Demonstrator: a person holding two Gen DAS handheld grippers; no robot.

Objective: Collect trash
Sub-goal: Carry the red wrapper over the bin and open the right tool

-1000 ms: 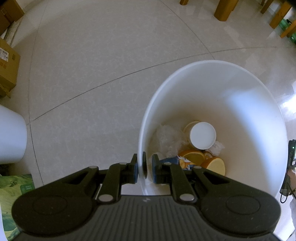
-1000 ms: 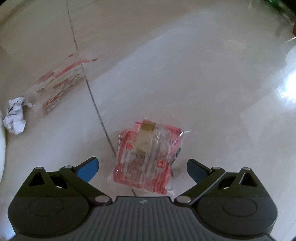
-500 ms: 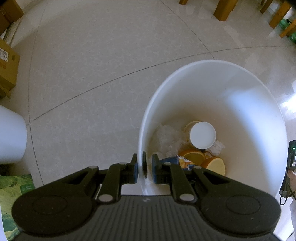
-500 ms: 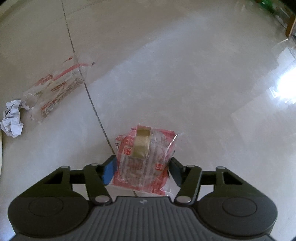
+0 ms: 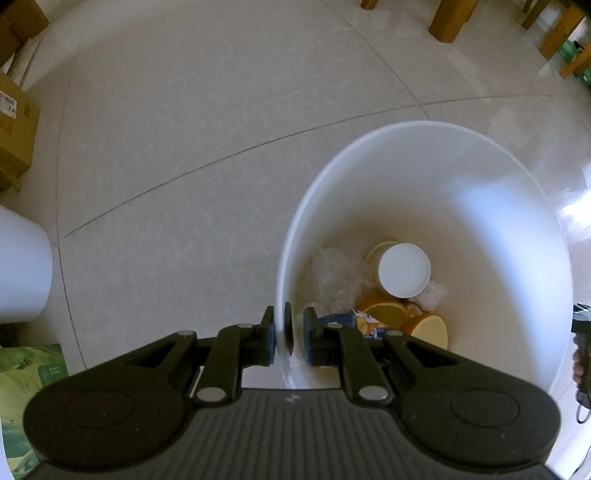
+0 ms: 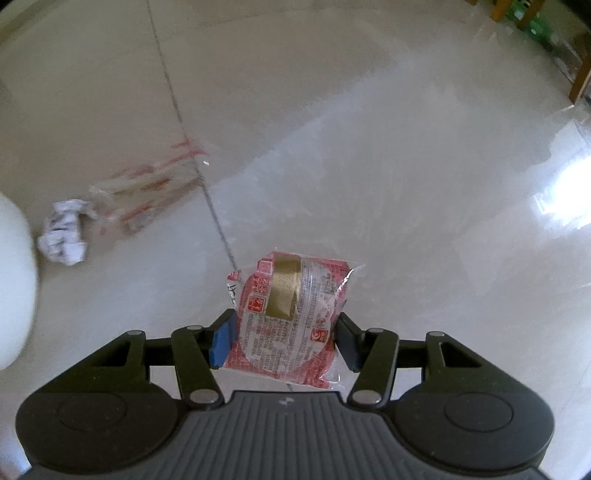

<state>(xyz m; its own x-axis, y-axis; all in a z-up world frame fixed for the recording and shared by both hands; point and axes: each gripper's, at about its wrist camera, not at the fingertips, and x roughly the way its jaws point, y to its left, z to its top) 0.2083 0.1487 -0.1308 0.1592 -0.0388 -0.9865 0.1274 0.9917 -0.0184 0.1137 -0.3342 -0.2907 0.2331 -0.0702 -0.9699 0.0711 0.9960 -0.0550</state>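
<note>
My left gripper (image 5: pixel 288 334) is shut on the near rim of a white bin (image 5: pixel 480 221), pointing straight down. At the bottom of the bin lie a white round lid (image 5: pixel 404 271), orange tubs (image 5: pixel 428 330) and crumpled clear plastic (image 5: pixel 332 273). My right gripper (image 6: pixel 282 332) is shut on a red printed snack packet (image 6: pixel 291 306) with a gold label, held above the tiled floor. On the floor to its left lie a clear wrapper with red print (image 6: pixel 147 192) and a crumpled white paper ball (image 6: pixel 64 232).
Cardboard boxes (image 5: pixel 14 129) stand at the far left, with a white container (image 5: pixel 18 266) and a green bag (image 5: pixel 26 369) nearer. Wooden furniture legs (image 5: pixel 447 14) rise at the back. The white bin's side (image 6: pixel 11 277) fills the right wrist view's left edge.
My right gripper's jaws closed from wide open onto the red packet and lifted it off the floor. The left gripper and the bin stayed still.
</note>
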